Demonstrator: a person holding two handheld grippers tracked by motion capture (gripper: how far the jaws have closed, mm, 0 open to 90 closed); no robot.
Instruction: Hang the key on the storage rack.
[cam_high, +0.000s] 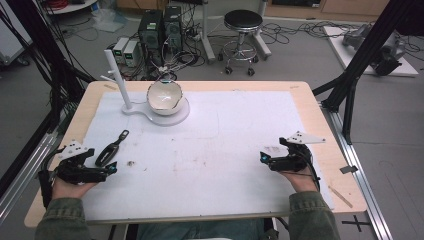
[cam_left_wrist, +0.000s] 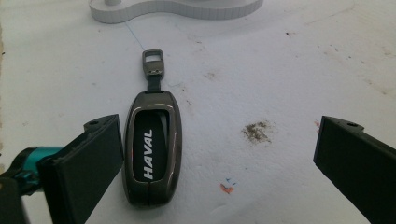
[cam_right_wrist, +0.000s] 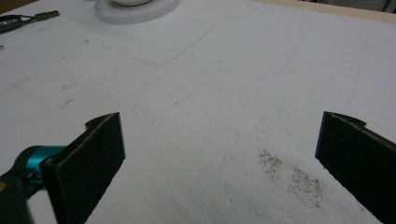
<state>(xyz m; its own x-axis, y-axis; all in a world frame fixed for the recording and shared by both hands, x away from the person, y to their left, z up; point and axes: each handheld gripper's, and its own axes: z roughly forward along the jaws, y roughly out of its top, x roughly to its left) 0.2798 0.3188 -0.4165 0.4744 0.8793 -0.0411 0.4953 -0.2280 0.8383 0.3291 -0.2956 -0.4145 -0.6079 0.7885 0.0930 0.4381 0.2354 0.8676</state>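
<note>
1. Wooden table (cam_high: 310, 107) covered by a white foam mat (cam_high: 210, 150), stained in places; one brown smudge (cam_left_wrist: 256, 131) lies between the left gripper's jaws.
2. Left gripper (cam_high: 112, 168), black with a teal part at one jaw, held low at about 8 o'clock on the mat. Jaws spread wide, nothing between the pads.
3. Dark grey glossy car key fob lettered "HAVAL" (cam_left_wrist: 152, 154) lies flat on the mat, just inside the left-hand jaw in the left gripper view (touching or a hair apart, I cannot tell which). Its short strap and metal loop (cam_left_wrist: 152, 63) point away from the gripper, toward 12 o'clock.
4. In the high view the fob (cam_high: 111, 148) sits just beyond the left gripper, slanted toward 1 o'clock.
5. White flat-based stand (cam_high: 165, 116) at about 11 o'clock on the mat, carrying a white upright post (cam_high: 117, 80) and a white bowl (cam_high: 164, 95) with a dark chipped-looking rim.
6. Right gripper (cam_high: 263, 158), same build, at about 4 o'clock. Jaws wide apart, holding nothing; bare mat with a brown speckled patch (cam_right_wrist: 292, 175) between them.
</note>
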